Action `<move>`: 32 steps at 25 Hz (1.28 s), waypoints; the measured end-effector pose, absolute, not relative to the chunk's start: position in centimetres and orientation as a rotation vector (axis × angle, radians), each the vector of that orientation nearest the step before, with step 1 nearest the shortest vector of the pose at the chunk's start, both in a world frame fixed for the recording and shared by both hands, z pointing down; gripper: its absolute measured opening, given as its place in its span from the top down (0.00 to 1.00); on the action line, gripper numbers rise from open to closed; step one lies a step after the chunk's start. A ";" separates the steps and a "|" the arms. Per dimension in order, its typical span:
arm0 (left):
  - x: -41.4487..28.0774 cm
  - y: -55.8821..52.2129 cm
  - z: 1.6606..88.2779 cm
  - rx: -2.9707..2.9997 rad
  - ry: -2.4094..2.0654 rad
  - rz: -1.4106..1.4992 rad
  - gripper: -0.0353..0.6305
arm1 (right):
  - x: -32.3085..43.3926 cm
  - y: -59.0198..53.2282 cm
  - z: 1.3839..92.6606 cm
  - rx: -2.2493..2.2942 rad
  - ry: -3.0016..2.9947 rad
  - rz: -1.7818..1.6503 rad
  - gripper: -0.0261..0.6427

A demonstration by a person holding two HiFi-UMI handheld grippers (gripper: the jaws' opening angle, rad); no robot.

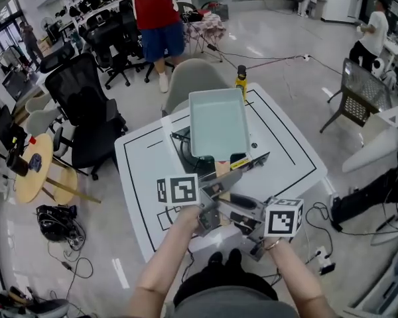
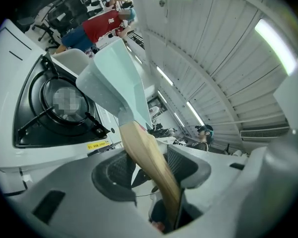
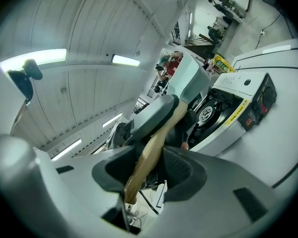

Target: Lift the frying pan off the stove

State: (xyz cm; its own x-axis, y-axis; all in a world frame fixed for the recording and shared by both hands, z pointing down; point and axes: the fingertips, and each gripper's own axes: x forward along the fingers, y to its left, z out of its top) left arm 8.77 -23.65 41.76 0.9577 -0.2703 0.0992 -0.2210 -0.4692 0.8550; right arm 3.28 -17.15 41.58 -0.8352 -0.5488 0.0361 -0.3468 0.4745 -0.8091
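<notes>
left gripper (image 2: 151,167): jaws clamped on the wooden handle (image 2: 145,152) | right gripper (image 3: 148,167): jaws clamped on the same handle, farther from the stove (image 2: 27,108) | frying pan (image 1: 219,121): square, pale teal, held clear above the stove | stove: on the white desk (image 1: 139,171) | yellow bottle (image 1: 241,81): just beyond the stove

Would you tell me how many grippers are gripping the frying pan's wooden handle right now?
2. The left gripper clamps the wooden handle nearer the frying pan. The right gripper clamps it farther back, toward the handle's end. Neither grip is hidden.
</notes>
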 end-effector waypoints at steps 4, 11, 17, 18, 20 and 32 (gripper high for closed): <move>10.0 -22.9 41.1 2.091 -0.301 -0.055 0.64 | 4.4 -16.6 41.1 -0.821 2.486 -1.259 0.71; 12.3 -21.5 40.4 2.110 -0.224 -0.030 0.64 | 6.3 -15.6 40.5 -0.904 2.448 -1.214 0.71; 14.4 -20.5 39.9 2.127 -0.160 -0.004 0.64 | 8.0 -14.9 40.2 -0.967 2.413 -1.181 0.71; 14.7 -20.3 39.9 2.132 -0.149 0.002 0.64 | 8.2 -14.8 40.2 -0.977 2.407 -1.176 0.71; 15.2 -19.9 39.8 2.138 -0.127 0.011 0.64 | 8.7 -14.5 40.3 -0.995 2.397 -1.165 0.71; 17.5 -18.0 39.8 2.145 -0.034 0.050 0.64 | 10.6 -13.2 40.2 -1.085 2.330 -1.127 0.71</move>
State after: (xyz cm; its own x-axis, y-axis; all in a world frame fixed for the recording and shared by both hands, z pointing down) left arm 17.54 -18.01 39.79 0.9988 -0.0051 0.0493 -0.0442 -0.5435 0.8383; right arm 10.60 -13.20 40.24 -0.6539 -0.7561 0.0289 -0.4922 0.3961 -0.7751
